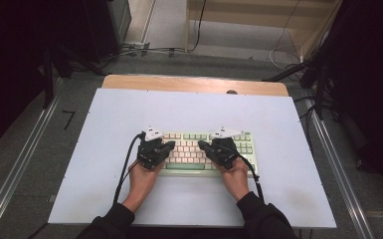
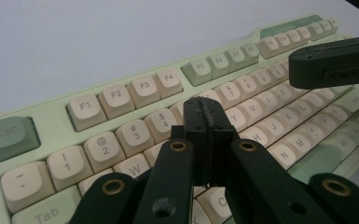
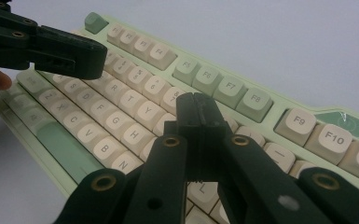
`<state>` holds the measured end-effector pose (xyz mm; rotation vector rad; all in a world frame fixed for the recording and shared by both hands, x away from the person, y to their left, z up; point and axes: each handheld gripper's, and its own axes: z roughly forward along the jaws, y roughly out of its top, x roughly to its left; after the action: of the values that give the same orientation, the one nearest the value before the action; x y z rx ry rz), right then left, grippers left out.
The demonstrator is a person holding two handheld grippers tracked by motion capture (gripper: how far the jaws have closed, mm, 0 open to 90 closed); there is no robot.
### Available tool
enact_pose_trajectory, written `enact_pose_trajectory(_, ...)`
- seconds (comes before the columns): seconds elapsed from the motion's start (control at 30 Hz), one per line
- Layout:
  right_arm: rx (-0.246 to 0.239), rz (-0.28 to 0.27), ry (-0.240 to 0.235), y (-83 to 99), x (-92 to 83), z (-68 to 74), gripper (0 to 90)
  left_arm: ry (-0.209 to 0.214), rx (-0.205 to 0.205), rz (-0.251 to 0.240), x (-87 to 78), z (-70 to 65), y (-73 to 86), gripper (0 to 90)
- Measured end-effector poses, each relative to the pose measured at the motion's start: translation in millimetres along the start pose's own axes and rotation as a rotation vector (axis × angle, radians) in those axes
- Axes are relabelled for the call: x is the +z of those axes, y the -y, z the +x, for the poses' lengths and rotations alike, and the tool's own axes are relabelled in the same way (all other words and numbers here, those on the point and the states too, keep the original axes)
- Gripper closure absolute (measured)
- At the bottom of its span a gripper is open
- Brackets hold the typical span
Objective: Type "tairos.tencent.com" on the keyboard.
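Two grippers are over the pale green keyboard (image 1: 199,149), which lies flat on the white table (image 1: 104,164), a little near of its middle. My left gripper (image 1: 170,145) hovers above the left keys and my right gripper (image 1: 202,145) above the right keys. Both have their jaws pressed together with nothing between them. The tips point toward each other, a little apart.

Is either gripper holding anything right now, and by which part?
Nothing. The left gripper and right gripper are shut and empty, poised over the keyboard.
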<state>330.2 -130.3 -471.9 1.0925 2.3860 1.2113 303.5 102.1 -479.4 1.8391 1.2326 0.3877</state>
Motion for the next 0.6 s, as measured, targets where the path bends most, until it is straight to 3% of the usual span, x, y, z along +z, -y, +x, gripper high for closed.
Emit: enact_pose_trajectory(0.6, -0.002, 0.003, 0.001, 0.3, 0.5, 0.0, 87.4, -0.032, 0.032, 0.037, 11.8, -3.8, 1.3, 90.0)
